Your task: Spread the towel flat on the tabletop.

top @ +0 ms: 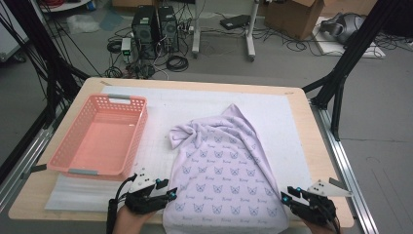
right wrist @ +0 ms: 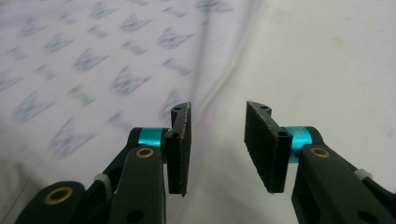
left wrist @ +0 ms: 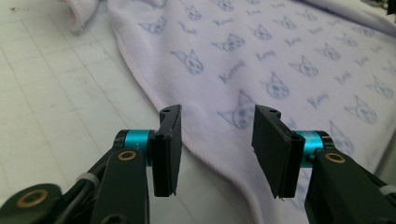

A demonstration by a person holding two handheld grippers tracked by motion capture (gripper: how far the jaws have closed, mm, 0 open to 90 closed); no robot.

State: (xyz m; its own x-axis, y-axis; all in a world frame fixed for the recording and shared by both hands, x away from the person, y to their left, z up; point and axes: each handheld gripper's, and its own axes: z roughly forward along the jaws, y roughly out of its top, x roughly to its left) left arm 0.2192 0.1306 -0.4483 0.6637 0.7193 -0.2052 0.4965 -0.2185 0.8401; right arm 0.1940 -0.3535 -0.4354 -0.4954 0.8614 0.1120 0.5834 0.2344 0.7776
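Two claws sit at the near edge of my bench in the high view, left claw (top: 168,193) and right claw (top: 287,194) flanking the lilac towel (top: 221,170), pink basket (top: 100,136) far left. Left gripper view: jaws released over the towel's (left wrist: 261,60) hem. Right gripper view: jaws released beside its (right wrist: 93,60) edge.

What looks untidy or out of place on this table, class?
The towel lies askew: its far end is bunched into folds near the basket, and its near edge hangs over the table front. The basket itself sits straight and undamaged, and nothing is spilled.
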